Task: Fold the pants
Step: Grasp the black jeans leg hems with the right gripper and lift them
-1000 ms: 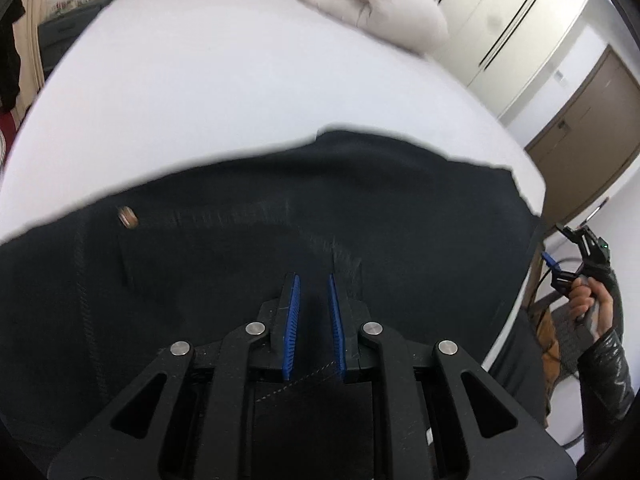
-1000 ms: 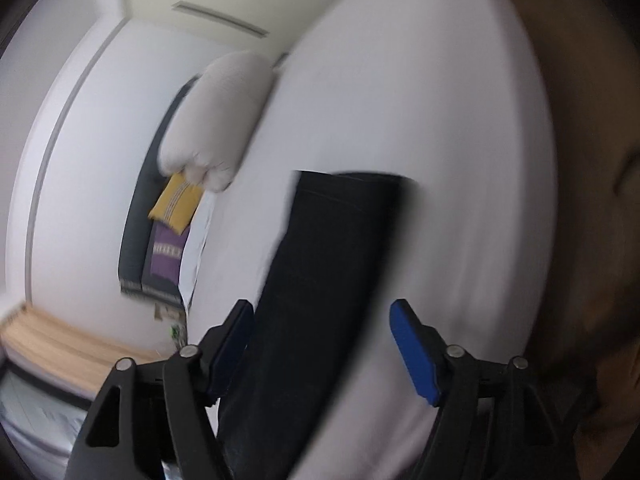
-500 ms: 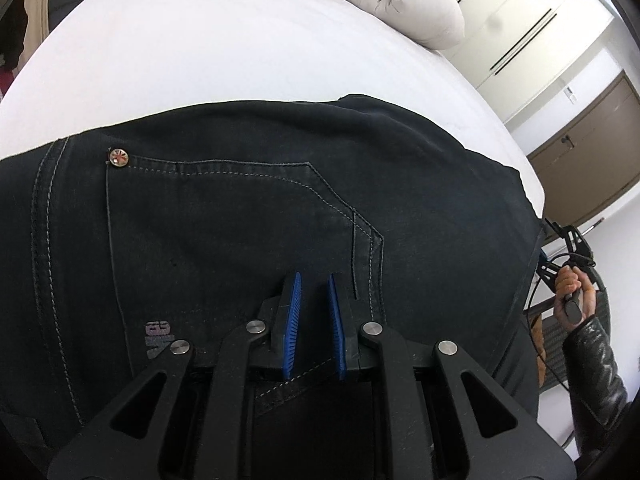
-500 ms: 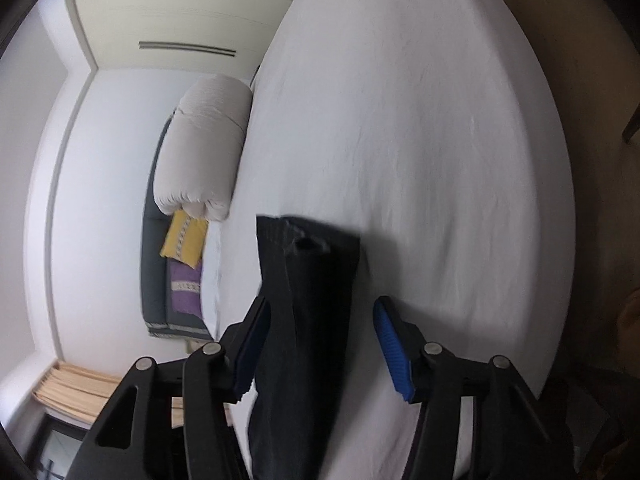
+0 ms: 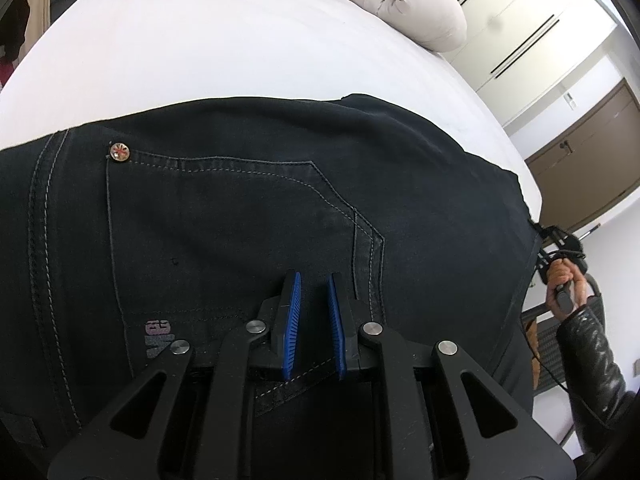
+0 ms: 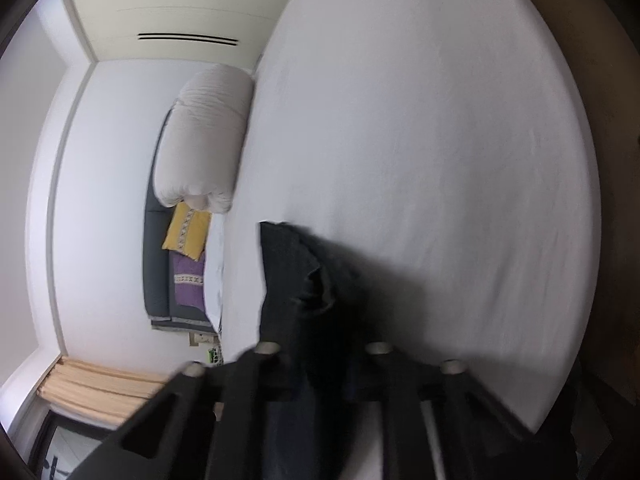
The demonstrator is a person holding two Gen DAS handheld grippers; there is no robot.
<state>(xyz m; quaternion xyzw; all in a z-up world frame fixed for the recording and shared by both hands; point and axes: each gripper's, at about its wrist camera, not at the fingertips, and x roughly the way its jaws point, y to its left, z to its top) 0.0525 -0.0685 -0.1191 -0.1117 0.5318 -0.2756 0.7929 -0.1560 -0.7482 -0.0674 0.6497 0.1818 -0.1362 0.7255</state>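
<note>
Black jeans (image 5: 248, 216) lie flat on the white bed (image 5: 224, 48), back pocket and a metal rivet (image 5: 120, 151) facing up. My left gripper (image 5: 313, 312) is shut on the waistband edge of the jeans, its blue pads (image 5: 291, 320) close together over the fabric. In the right wrist view the leg end of the jeans (image 6: 296, 280) runs into my right gripper (image 6: 320, 364). The view is blurred and the pads are hidden by the dark cloth; the jaws look closed on it. My right gripper also shows at the far right of the left wrist view (image 5: 560, 248).
A rolled white duvet (image 5: 396, 0) lies at the head of the bed, also in the right wrist view (image 6: 204, 140). Yellow and purple cushions (image 6: 188, 256) sit on a grey bench beside it. White wardrobes (image 5: 520, 28) and a brown door (image 5: 588, 152) stand beyond the bed.
The jeans have settled flat on the bed under my left gripper. My right gripper, open half a second ago, has closed in around the leg end of the jeans.
</note>
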